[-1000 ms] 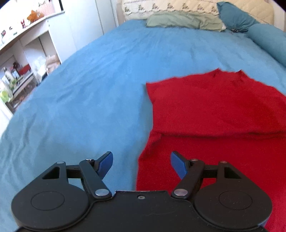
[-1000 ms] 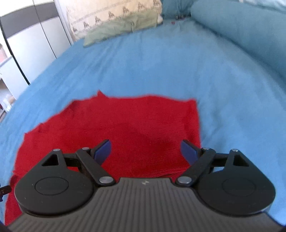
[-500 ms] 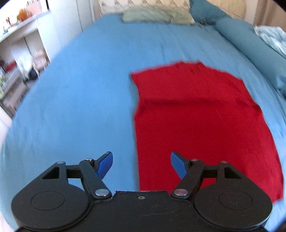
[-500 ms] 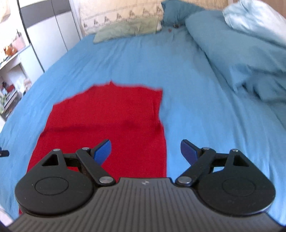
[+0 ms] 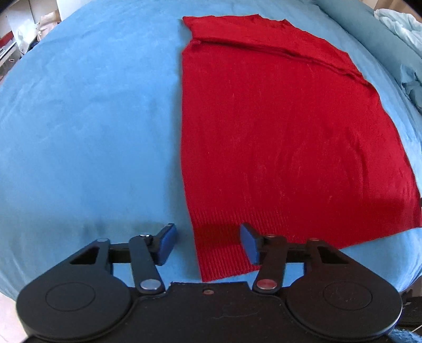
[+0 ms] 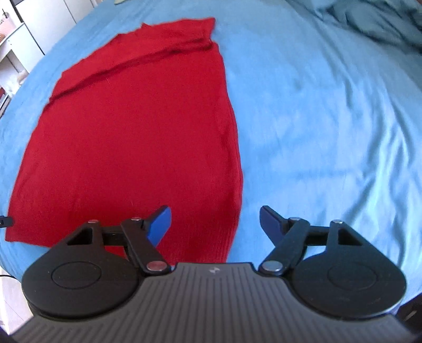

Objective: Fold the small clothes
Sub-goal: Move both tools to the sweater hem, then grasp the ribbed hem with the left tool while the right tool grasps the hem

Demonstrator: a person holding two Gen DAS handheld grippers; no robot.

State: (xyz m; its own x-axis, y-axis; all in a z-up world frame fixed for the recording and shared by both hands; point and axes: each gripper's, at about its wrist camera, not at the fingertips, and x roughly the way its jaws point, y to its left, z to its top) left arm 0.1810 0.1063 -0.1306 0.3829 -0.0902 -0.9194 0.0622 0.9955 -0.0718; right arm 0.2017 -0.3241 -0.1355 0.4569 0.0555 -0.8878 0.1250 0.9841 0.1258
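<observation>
Bedding surrounds us on every side: a blue bed cover runs wide to the left of our left gripper, and to the right of our right gripper it lies in soft wrinkles. Far ahead and to the right of the right gripper sits a rumpled blue duvet; white shelves stand far off to its left. Nothing lies between our fingers and the cloth.

Bare cover lies on the outer side of each gripper, and the bed's near edge falls away just below us.

We see the red sweater spread flat straight ahead, its ribbed hem nearest us and a folded band across its far end. The left gripper is wide open and empty, its fingers straddling the hem's left corner; the left finger is over bare cover. The right gripper is likewise spread wide and holds nothing, astride the sweater's right corner, with its right finger over the cover.
</observation>
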